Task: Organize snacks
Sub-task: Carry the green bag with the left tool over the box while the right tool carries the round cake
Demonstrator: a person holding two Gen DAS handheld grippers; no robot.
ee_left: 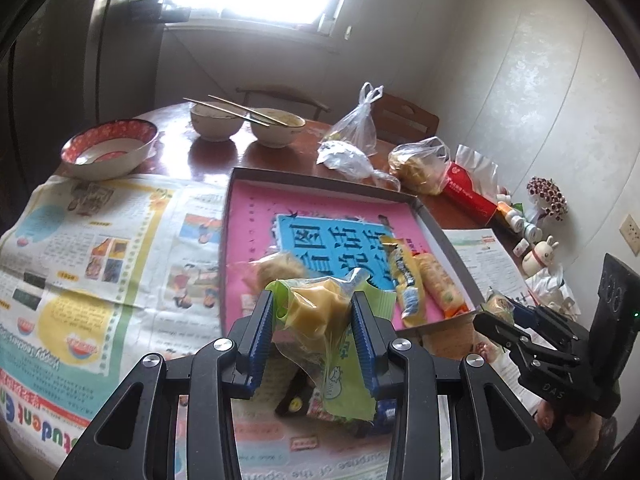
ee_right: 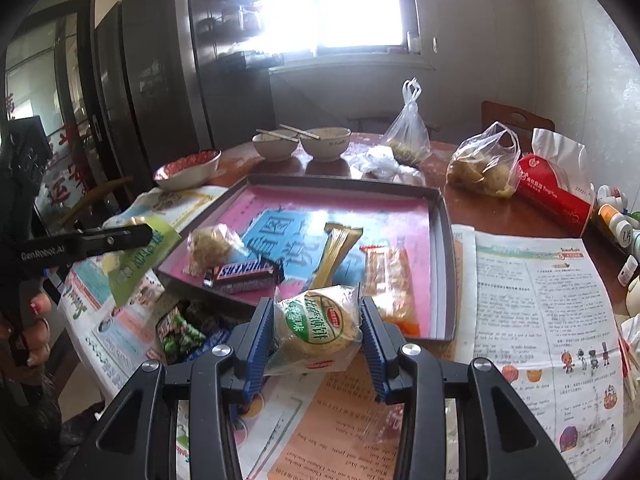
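The round pastry packet (ee_right: pixel 318 326) is clamped between the blue pads of the right gripper (ee_right: pixel 318 328), held just short of the near rim of the shallow box tray (ee_right: pixel 444 264). The left gripper (ee_left: pixel 312 312) is closed on a green-and-clear cake packet (ee_left: pixel 316 308), also near the tray's front edge. Both are held clear of the newspaper (ee_left: pixel 100 240), probably for placement in the tray. Already inside lie a Snickers bar (ee_right: pixel 244 274), a yellow wafer stick (ee_right: pixel 336 252) and an orange biscuit pack (ee_right: pixel 390 280), side by side. Loose snacks (ee_right: pixel 180 332) remain on the newspaper, so sorting appears partly complete.
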